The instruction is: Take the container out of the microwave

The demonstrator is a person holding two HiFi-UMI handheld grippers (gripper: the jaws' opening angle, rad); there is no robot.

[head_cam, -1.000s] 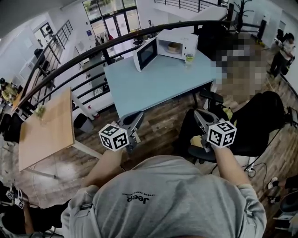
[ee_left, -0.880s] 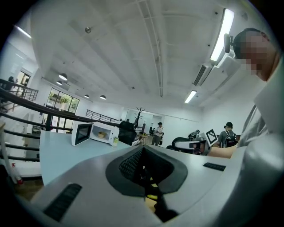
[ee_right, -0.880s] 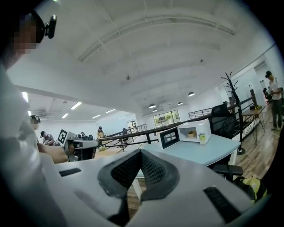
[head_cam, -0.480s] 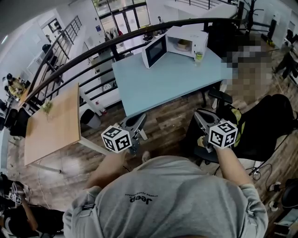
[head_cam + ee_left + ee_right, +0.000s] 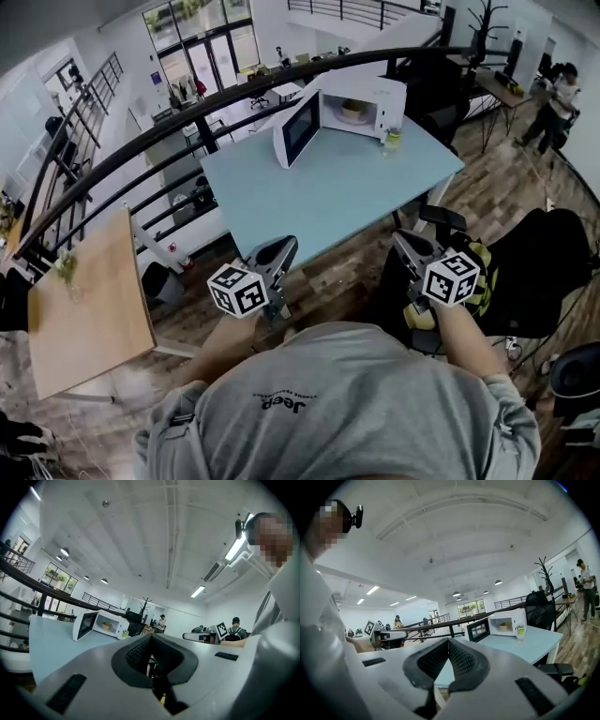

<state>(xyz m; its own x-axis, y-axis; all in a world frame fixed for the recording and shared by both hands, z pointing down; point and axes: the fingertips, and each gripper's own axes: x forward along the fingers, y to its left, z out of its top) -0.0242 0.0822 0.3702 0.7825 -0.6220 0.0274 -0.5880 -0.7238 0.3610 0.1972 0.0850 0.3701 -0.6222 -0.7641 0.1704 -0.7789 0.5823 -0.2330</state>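
A white microwave [image 5: 364,94] stands at the far end of the blue table [image 5: 328,192] with its door [image 5: 297,127] swung open to the left. Inside sits a small tan container [image 5: 352,110], also visible in the left gripper view [image 5: 107,626] and the right gripper view [image 5: 505,626]. My left gripper [image 5: 281,246] and right gripper [image 5: 405,240] hover short of the table's near edge, both pointing toward it. Each is shut and empty, with the jaws meeting at the tip [image 5: 150,637] [image 5: 448,641].
A small bottle [image 5: 392,140] stands on the table just right of the microwave. A black railing [image 5: 187,112] curves behind the table. A wooden table [image 5: 84,300] is at the left, a black office chair [image 5: 530,258] at the right, and a person [image 5: 558,94] stands far right.
The view and both grippers have moved toward the blue table, which now lies closer in front of them. The jaws stay shut.
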